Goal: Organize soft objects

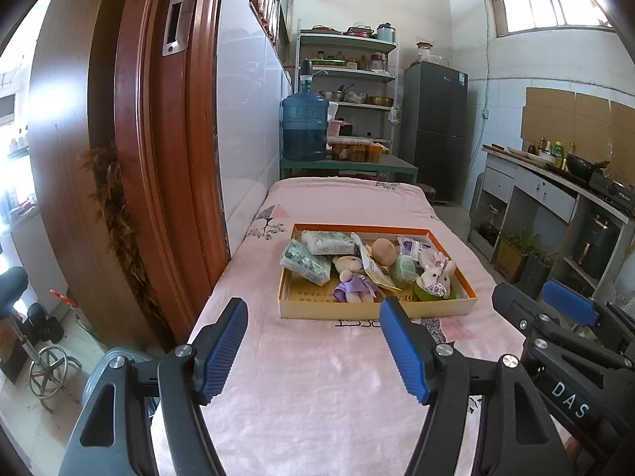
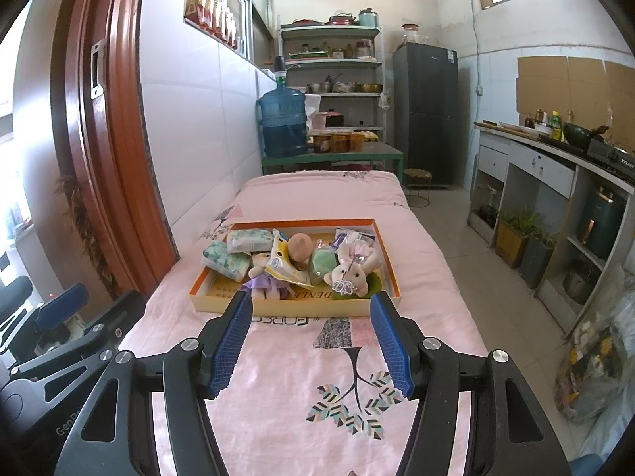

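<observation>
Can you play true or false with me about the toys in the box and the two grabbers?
1. The shallow orange-rimmed cardboard box sits on the pink bedspread. True.
2. The left gripper holds the small teddy bear in a purple dress. False: its fingers are apart and empty, and the bear lies in the box.
3. The white plush bunny lies in the box near its front right corner. True.
4. The right gripper is shut tight. False: its fingers stand wide apart with nothing between them.
5. The big blue water jug stands on the bedspread. False: it stands on a green table behind.
</observation>
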Available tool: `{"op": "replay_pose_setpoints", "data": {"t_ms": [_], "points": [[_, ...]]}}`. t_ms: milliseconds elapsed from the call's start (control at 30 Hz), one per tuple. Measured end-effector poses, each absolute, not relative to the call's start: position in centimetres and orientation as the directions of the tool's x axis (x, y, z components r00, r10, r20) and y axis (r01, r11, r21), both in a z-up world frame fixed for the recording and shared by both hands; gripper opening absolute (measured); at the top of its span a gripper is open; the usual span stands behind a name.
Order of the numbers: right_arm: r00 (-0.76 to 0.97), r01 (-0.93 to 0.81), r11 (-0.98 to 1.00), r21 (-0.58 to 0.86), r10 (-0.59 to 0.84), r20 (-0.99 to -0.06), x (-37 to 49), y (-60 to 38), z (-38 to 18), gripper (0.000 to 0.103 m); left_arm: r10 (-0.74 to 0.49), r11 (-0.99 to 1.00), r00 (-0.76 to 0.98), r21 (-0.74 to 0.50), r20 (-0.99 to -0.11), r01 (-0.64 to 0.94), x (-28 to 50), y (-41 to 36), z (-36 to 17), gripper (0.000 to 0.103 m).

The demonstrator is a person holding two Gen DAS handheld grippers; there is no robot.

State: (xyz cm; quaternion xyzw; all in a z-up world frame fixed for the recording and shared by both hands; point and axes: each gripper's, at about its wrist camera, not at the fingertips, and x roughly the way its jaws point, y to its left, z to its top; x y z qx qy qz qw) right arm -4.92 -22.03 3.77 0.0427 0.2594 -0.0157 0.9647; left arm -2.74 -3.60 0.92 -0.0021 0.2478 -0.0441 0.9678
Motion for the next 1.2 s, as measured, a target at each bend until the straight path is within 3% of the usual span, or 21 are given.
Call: {"op": "replay_pose_setpoints", "data": {"t_ms": [1200], "points": [[0.859, 0.048, 0.995, 0.082, 0.000, -0.512, -4.67, -21.98, 3.50, 0.064, -0.095, 0.995, 0.866, -0.030, -0.491, 0.092, -2.64, -3.73, 0.36, 0.069]]}}
